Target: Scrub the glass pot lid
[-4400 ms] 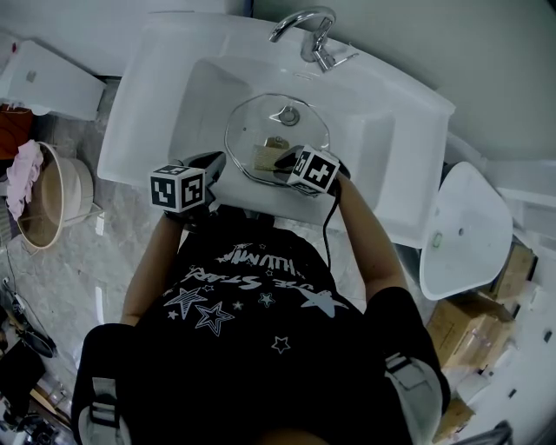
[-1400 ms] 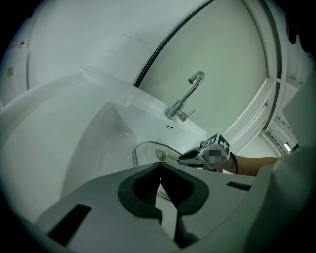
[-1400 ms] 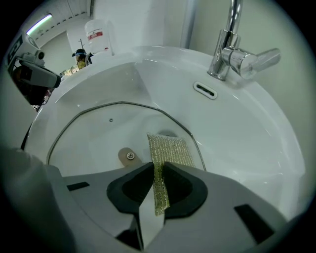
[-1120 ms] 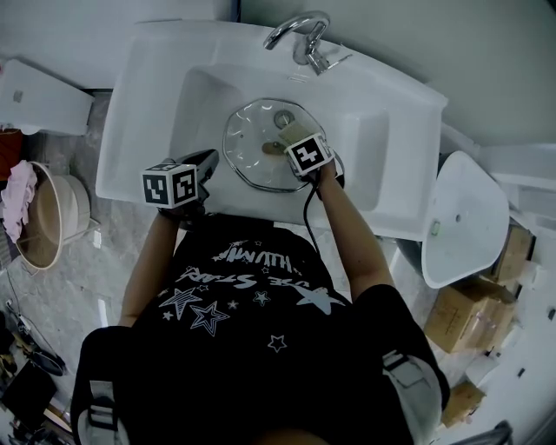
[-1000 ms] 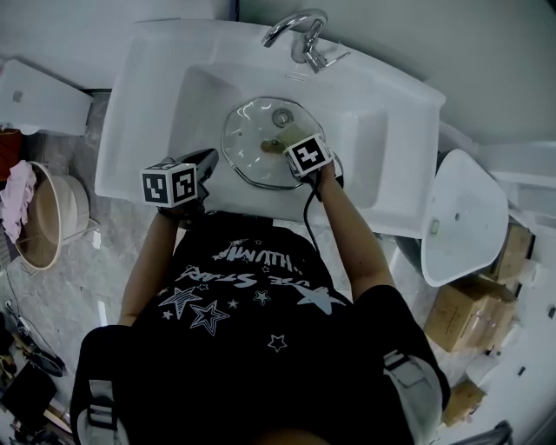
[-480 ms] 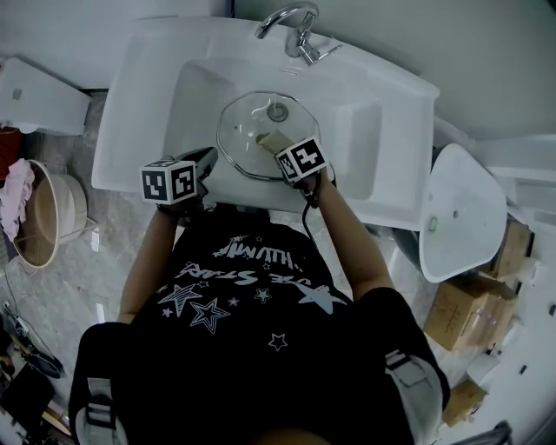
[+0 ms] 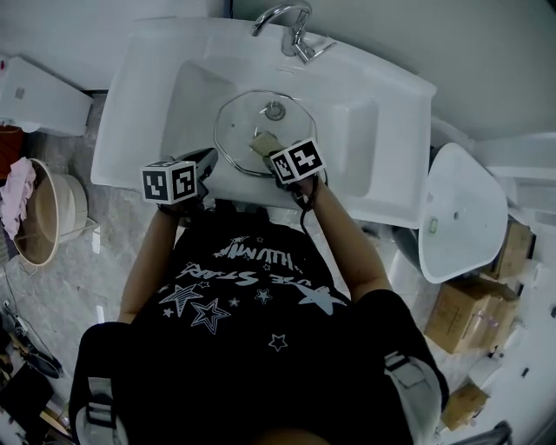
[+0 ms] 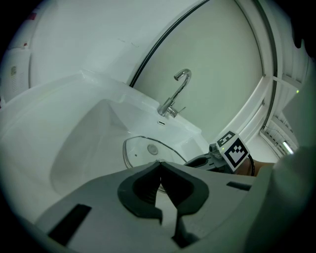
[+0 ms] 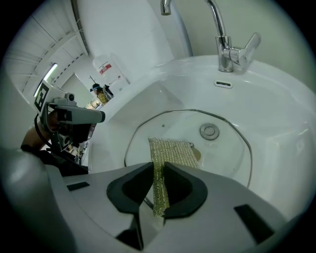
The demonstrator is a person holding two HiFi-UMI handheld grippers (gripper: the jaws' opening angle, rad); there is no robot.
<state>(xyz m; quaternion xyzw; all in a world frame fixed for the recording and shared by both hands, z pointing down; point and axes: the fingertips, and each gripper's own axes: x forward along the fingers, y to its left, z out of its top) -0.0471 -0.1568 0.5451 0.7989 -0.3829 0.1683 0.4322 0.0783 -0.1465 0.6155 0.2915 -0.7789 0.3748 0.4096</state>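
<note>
The glass pot lid (image 7: pixel 248 122) lies in the white sink basin (image 7: pixel 195 87), its metal knob (image 9: pixel 210 131) near the far side. My right gripper (image 9: pixel 157 165) is shut on a gold-green scouring pad (image 9: pixel 170 148). The pad's free end rests on the glass close to the knob. In the head view the pad (image 7: pixel 263 142) sits on the lid's near half, just ahead of the right gripper (image 7: pixel 280 156). My left gripper (image 8: pixel 159 164) is shut with nothing between its jaws. It hovers at the basin's near-left rim, just short of the lid (image 8: pixel 143 148).
A chrome faucet (image 7: pixel 291 22) stands at the back of the sink. A toilet (image 7: pixel 460 217) is to the right, and a round basin with pink cloth (image 7: pixel 39 204) sits on the floor to the left. Cardboard boxes (image 7: pixel 473 322) lie at the lower right.
My right gripper has drawn the pad back from the middle of the lid toward its near edge. The left gripper has stayed at the near-left rim.
</note>
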